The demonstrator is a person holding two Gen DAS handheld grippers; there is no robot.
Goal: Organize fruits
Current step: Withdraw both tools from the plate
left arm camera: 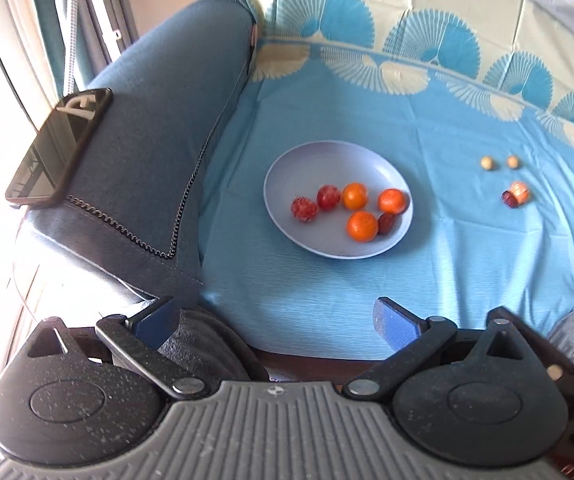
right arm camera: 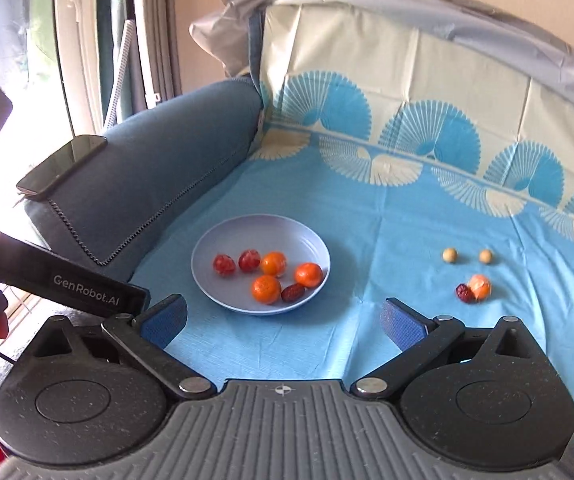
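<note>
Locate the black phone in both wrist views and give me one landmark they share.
Left wrist view: the black phone lies on the sofa armrest, left of centre, near the window.
Right wrist view: the phone is at upper left, on the same armrest.
Shared landmark: the lavender plate of fruit, right of the armrest in both.

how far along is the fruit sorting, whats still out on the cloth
Done: six fruits sit in the plate. In hand: nothing; the left tool and right tool are both open and empty. Left: two pale round fruits, an orange fruit and a red date on the cloth.
</note>
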